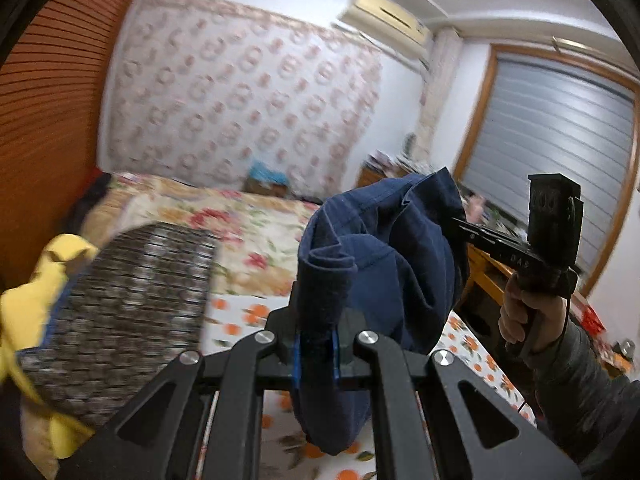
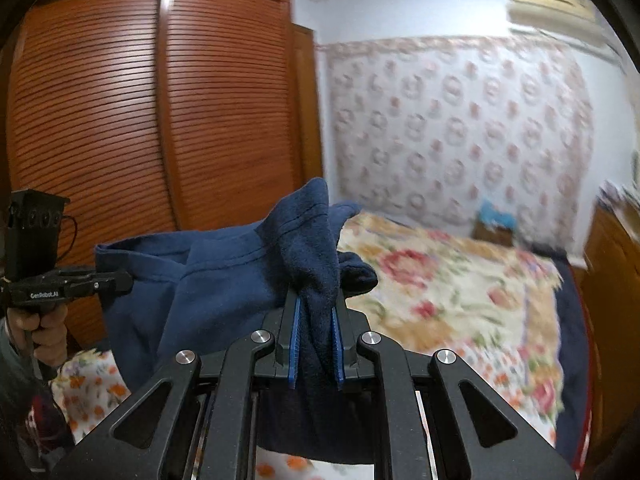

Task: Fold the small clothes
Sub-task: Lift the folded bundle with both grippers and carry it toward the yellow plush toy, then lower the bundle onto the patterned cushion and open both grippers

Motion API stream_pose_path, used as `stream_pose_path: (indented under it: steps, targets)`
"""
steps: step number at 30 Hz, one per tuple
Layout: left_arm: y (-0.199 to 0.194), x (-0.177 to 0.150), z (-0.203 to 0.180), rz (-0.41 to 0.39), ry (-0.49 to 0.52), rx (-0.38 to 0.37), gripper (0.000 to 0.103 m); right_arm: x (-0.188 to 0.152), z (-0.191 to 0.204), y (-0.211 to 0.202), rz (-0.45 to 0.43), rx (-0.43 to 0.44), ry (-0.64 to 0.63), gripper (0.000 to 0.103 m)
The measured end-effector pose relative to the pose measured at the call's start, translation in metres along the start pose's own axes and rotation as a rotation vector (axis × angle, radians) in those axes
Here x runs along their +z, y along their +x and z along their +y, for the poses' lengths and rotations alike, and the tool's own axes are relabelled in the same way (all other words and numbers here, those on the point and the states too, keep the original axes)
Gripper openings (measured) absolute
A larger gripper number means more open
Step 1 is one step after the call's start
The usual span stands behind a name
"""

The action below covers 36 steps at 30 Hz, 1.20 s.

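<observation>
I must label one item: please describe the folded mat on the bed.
On the floral bedspread, look toward the slatted wooden wardrobe. The brown-and-white woven checked mat lies beside a yellow cloth; only it has small checks.

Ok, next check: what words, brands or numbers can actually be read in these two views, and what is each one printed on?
"GenRobot.AI": on the side of the left gripper, right wrist view.
"DAS": on the body of the right gripper, left wrist view.
The air conditioner shows no readable lettering; it is blurred.
</observation>
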<state>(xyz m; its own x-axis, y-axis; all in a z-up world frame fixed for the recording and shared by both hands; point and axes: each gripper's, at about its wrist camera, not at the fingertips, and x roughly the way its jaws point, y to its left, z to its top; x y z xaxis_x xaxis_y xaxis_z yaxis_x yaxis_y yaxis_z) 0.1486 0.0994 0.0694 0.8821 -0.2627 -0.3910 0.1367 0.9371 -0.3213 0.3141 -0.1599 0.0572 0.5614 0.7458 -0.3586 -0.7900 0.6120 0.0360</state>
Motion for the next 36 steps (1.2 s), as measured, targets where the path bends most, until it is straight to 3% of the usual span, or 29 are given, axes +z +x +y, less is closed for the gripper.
stream_pose_path:
  steps: [4,8,11,15,22,30,32,34,36]
  targets:
    - [-0.029,-0.002,0.044,-0.059,-0.04,0.116,0.007,0.033,0.037,0.051,0.013,0.078,-0.069,0.01]
    - [-0.029,-0.019,0.101,-0.043,-0.107,0.229,0.007,0.053,0.075,0.124,0.068,0.158,-0.121,0.01]
    - [-0.023,-0.036,0.138,-0.012,-0.169,0.269,0.007,0.052,0.105,0.185,0.119,0.169,-0.174,0.01]
    - [-0.015,-0.053,0.158,0.015,-0.201,0.295,0.007,0.037,0.124,0.249,0.204,0.151,-0.219,0.01]
    - [-0.01,-0.066,0.164,0.027,-0.214,0.335,0.007,0.038,0.129,0.283,0.225,0.163,-0.248,0.01]
    - [-0.011,-0.069,0.166,0.055,-0.197,0.385,0.008,0.024,0.128,0.327,0.276,0.096,-0.211,0.014]
    - [-0.012,-0.068,0.163,0.058,-0.178,0.394,0.009,0.026,0.121,0.324,0.255,0.076,-0.178,0.018]
    - [-0.014,-0.067,0.161,0.058,-0.162,0.409,0.01,0.03,0.113,0.315,0.229,0.051,-0.139,0.034]
    - [-0.016,-0.066,0.158,0.061,-0.143,0.42,0.013,0.034,0.11,0.304,0.209,0.053,-0.12,0.034]
